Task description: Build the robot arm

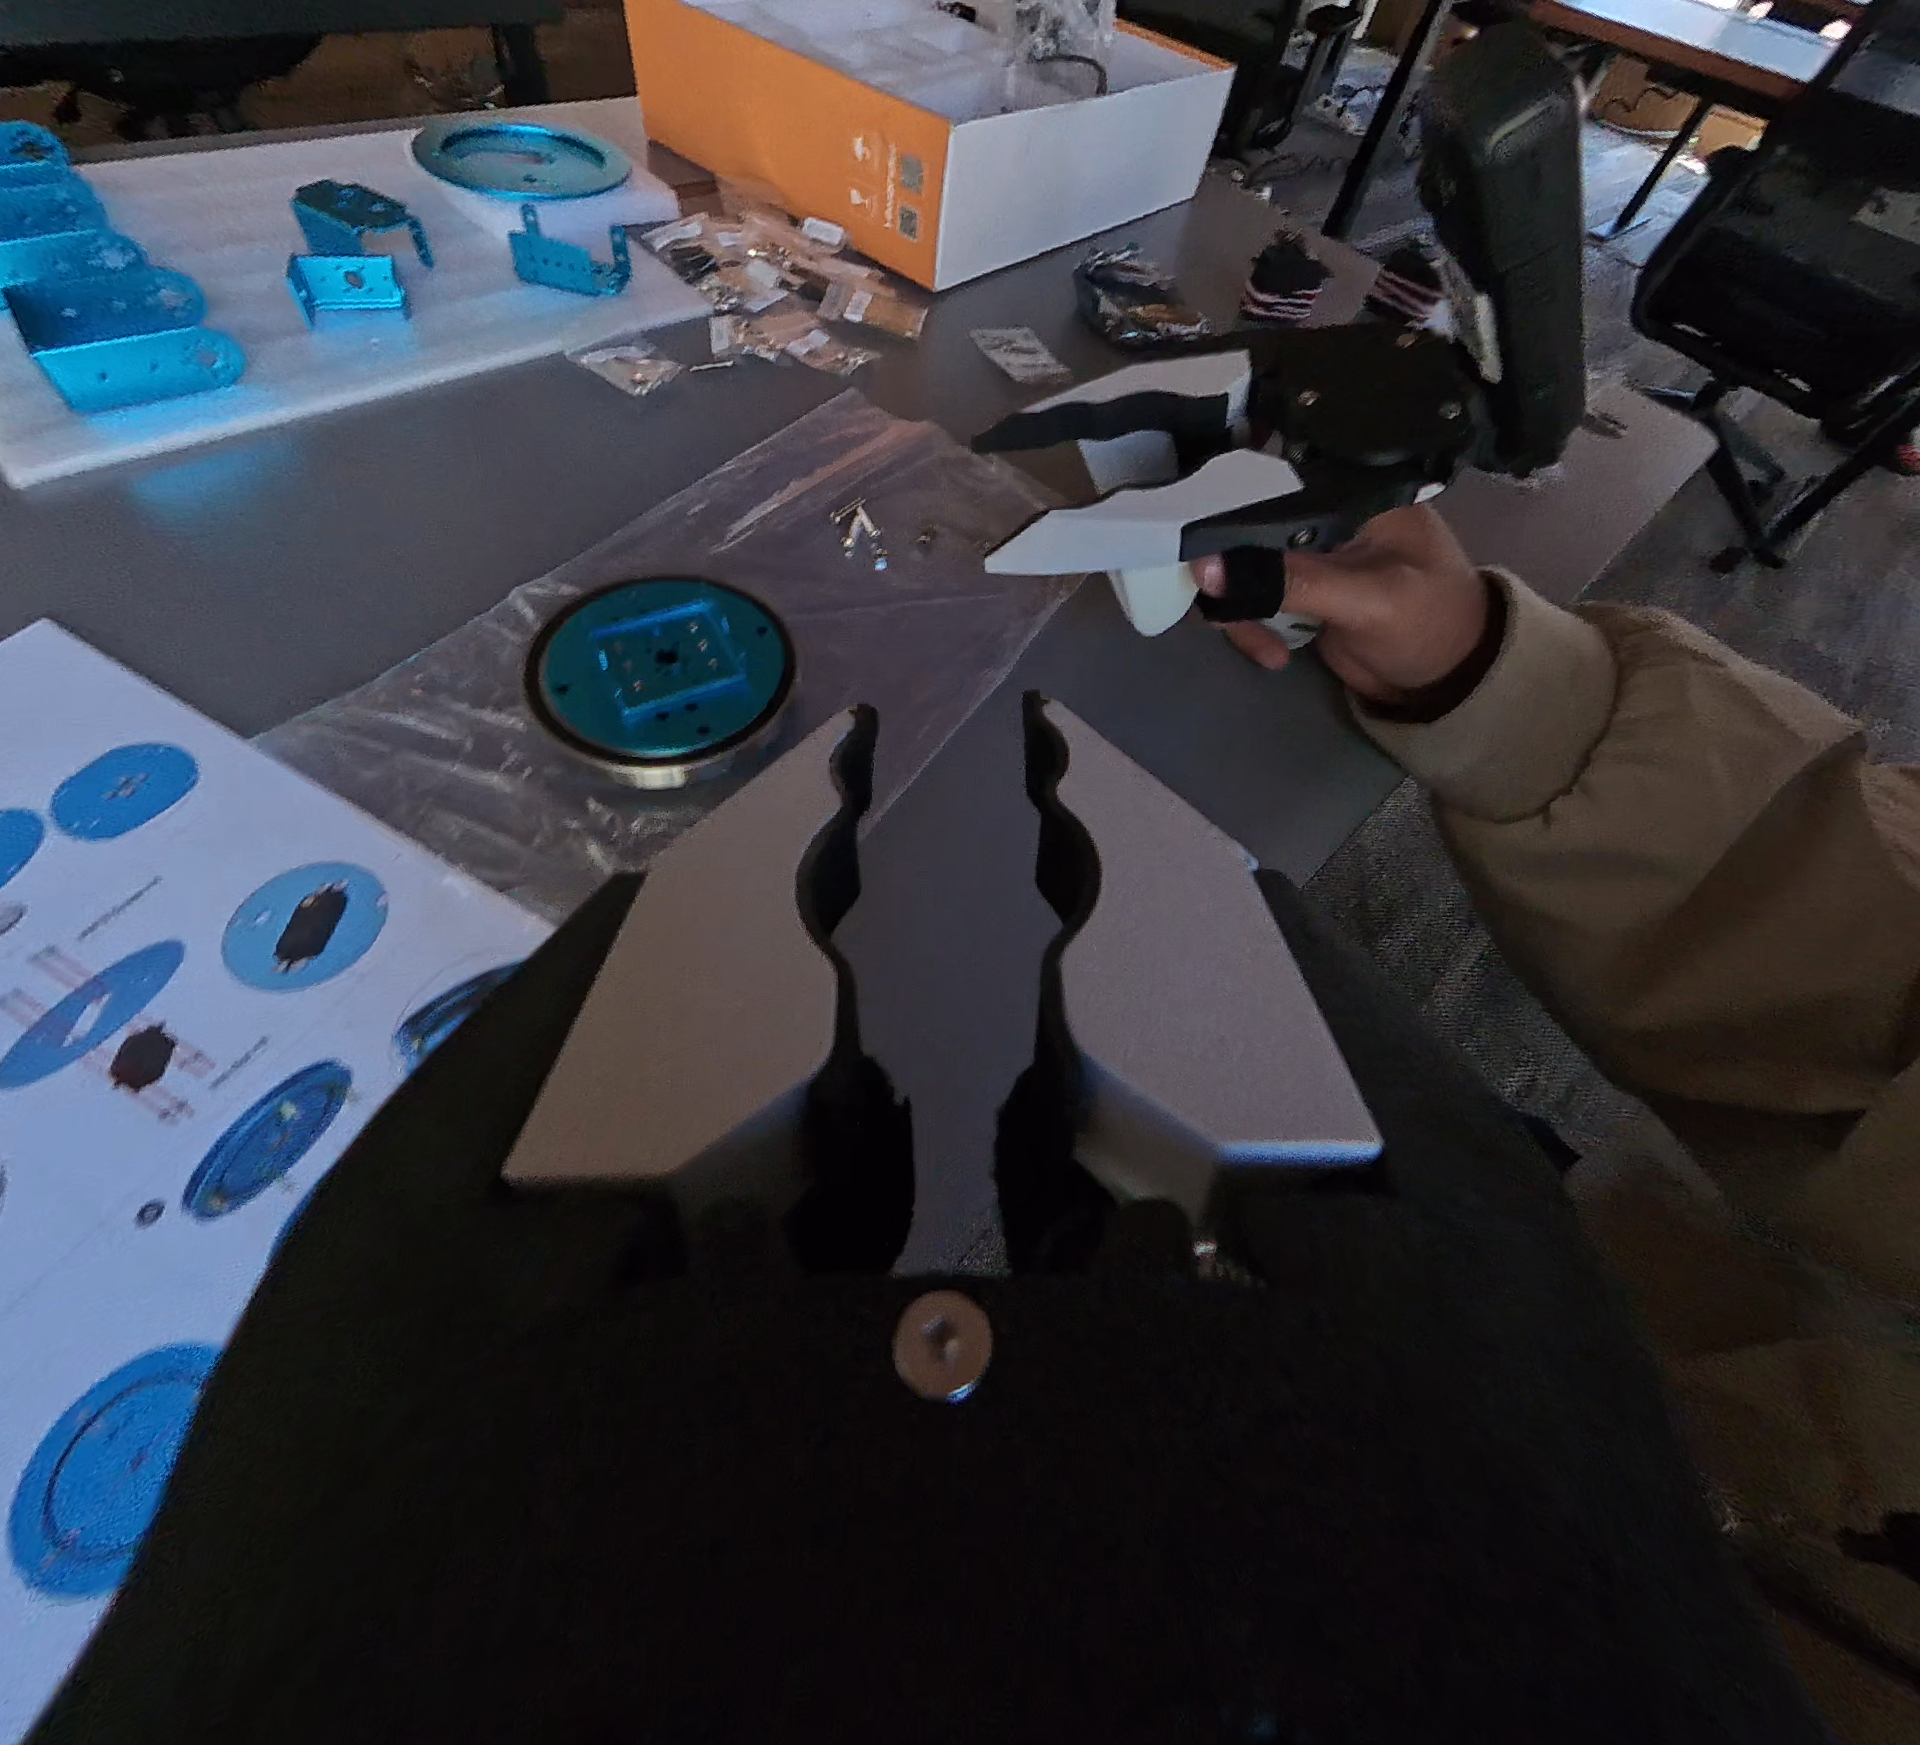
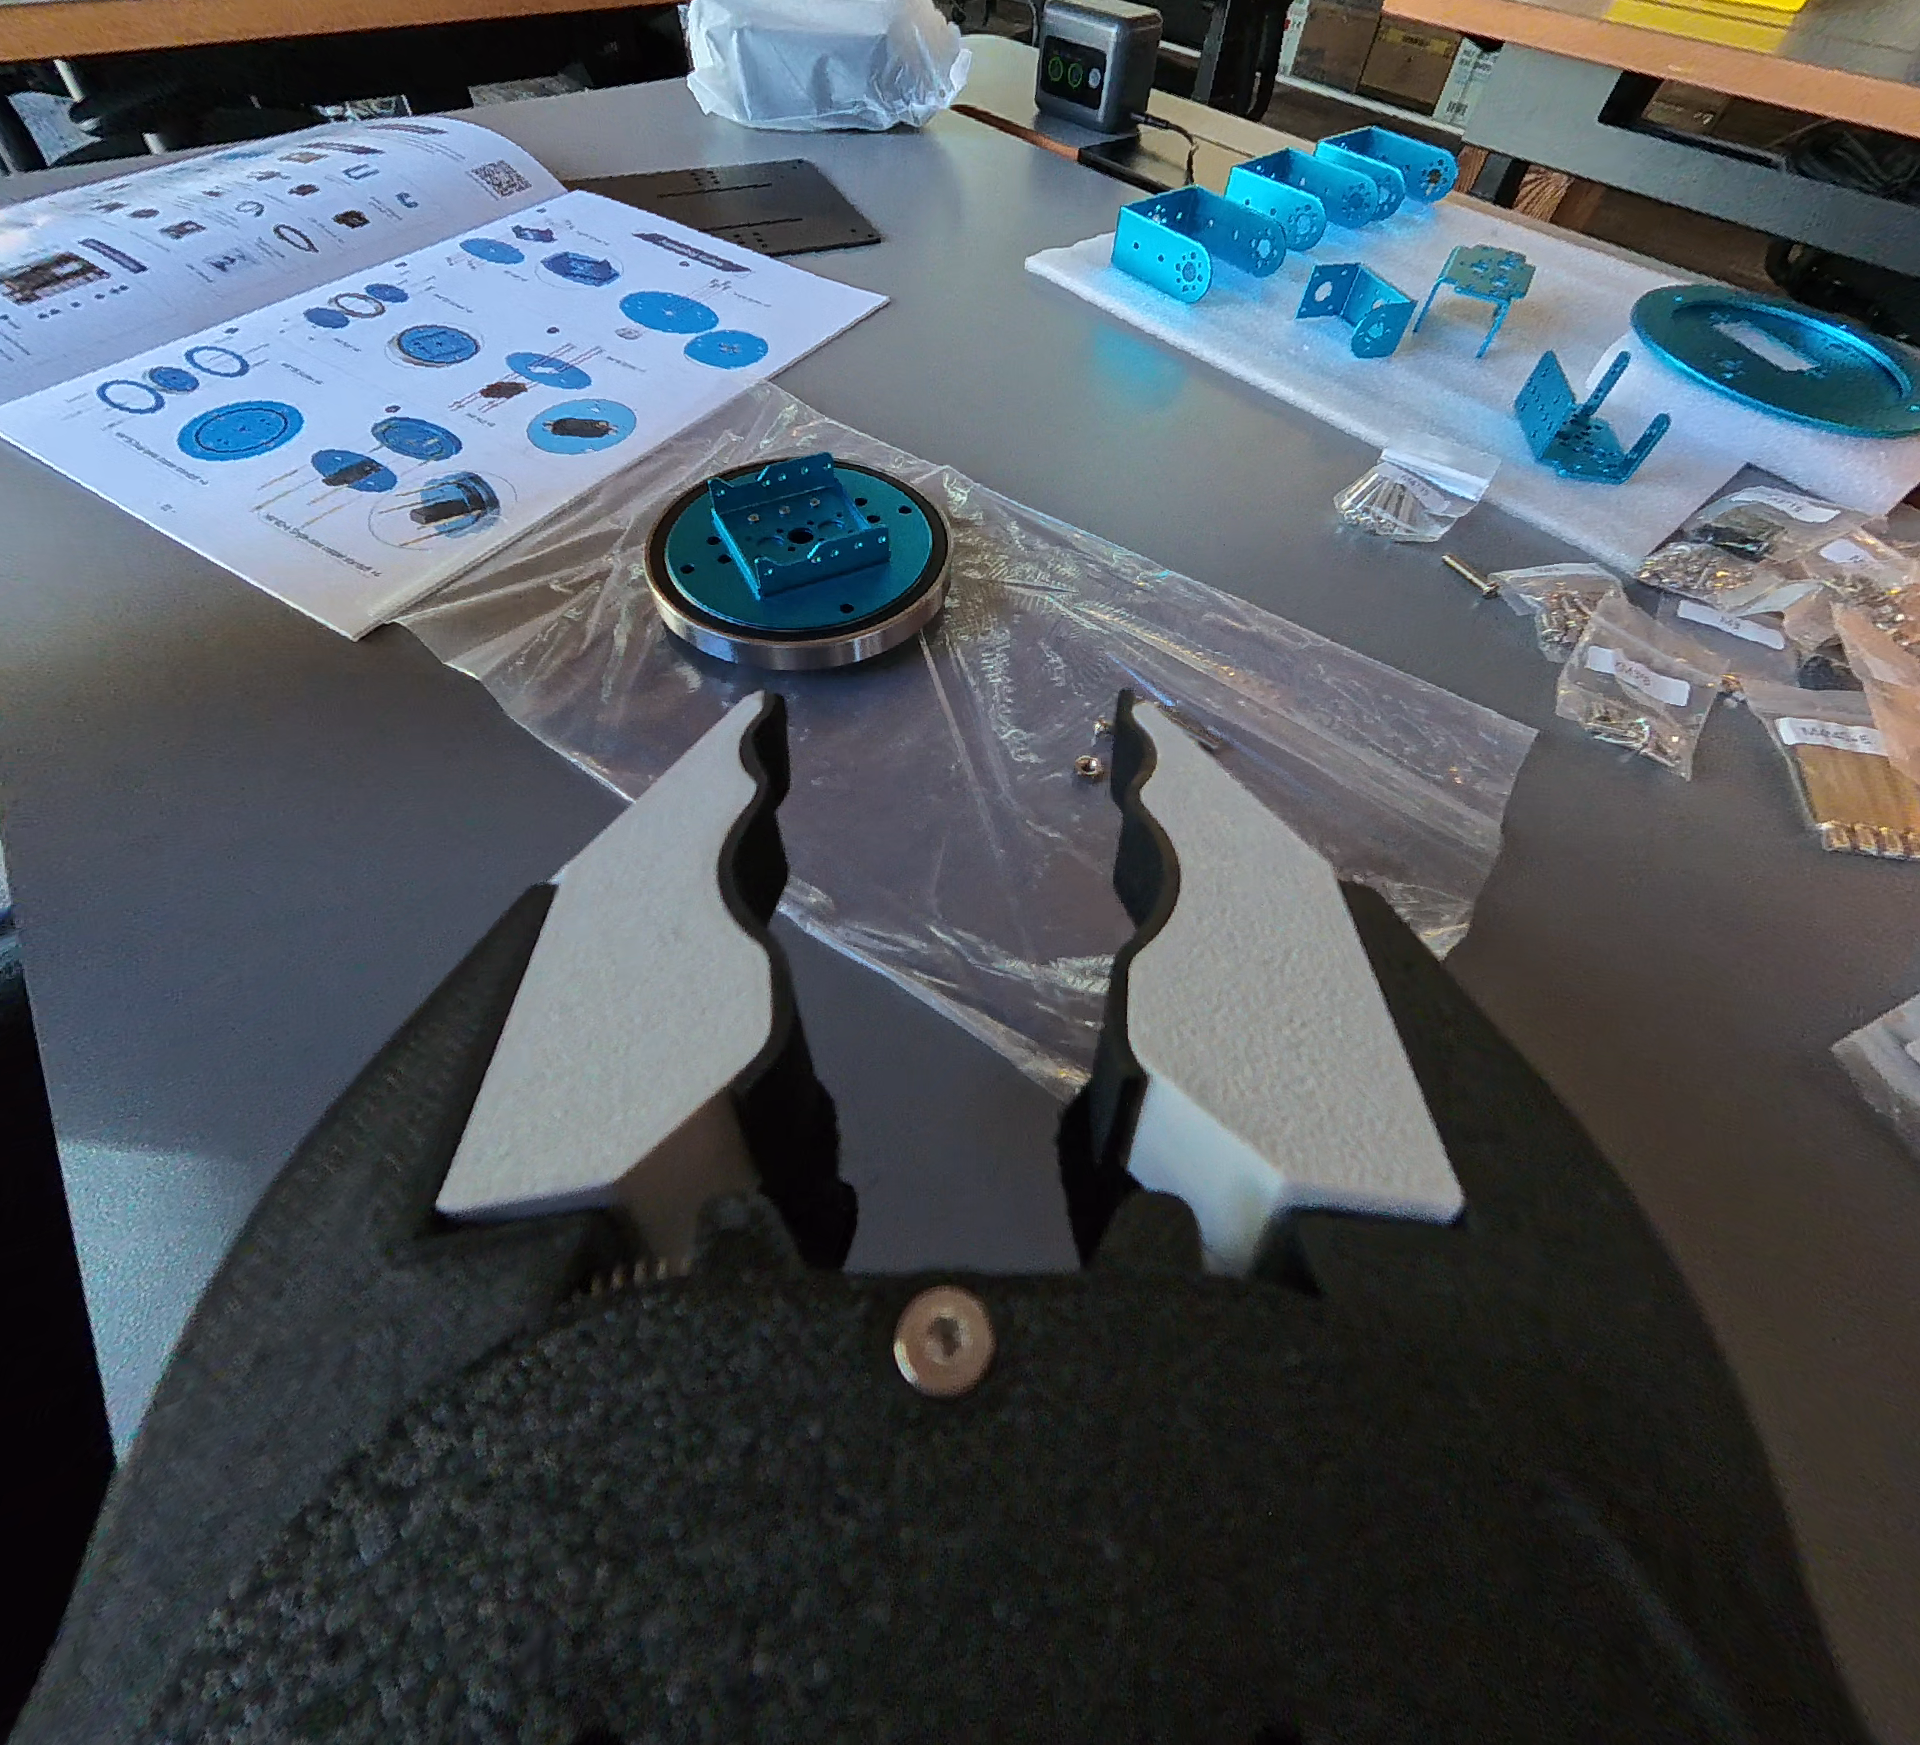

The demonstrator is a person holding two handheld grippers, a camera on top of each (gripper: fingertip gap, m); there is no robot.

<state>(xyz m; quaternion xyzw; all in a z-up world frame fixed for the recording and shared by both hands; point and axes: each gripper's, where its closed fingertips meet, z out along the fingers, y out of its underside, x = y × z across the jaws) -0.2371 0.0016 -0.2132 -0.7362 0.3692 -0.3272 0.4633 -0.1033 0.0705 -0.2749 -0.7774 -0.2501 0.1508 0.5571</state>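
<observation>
A blue round disc with a square blue bracket on top (image 1: 661,679) lies on a clear plastic sheet (image 1: 727,542) on the grey table; it also shows in the right wrist view (image 2: 798,559). My left gripper (image 1: 948,710) is open and empty, held above the table just right of the disc. My right gripper (image 2: 945,706) is open and empty, over the plastic sheet (image 2: 1039,802) in front of the disc. It shows in the left wrist view (image 1: 987,506), held by a hand (image 1: 1371,615) near several loose screws (image 1: 868,526). A small nut (image 2: 1088,766) lies by its right fingertip.
An open instruction booklet (image 2: 416,365) lies left of the disc. Blue metal brackets (image 2: 1278,220) and a blue ring (image 2: 1777,360) sit on white foam (image 2: 1247,345). Small bags of screws (image 2: 1662,656) lie at right. An orange and white box (image 1: 914,116) stands behind.
</observation>
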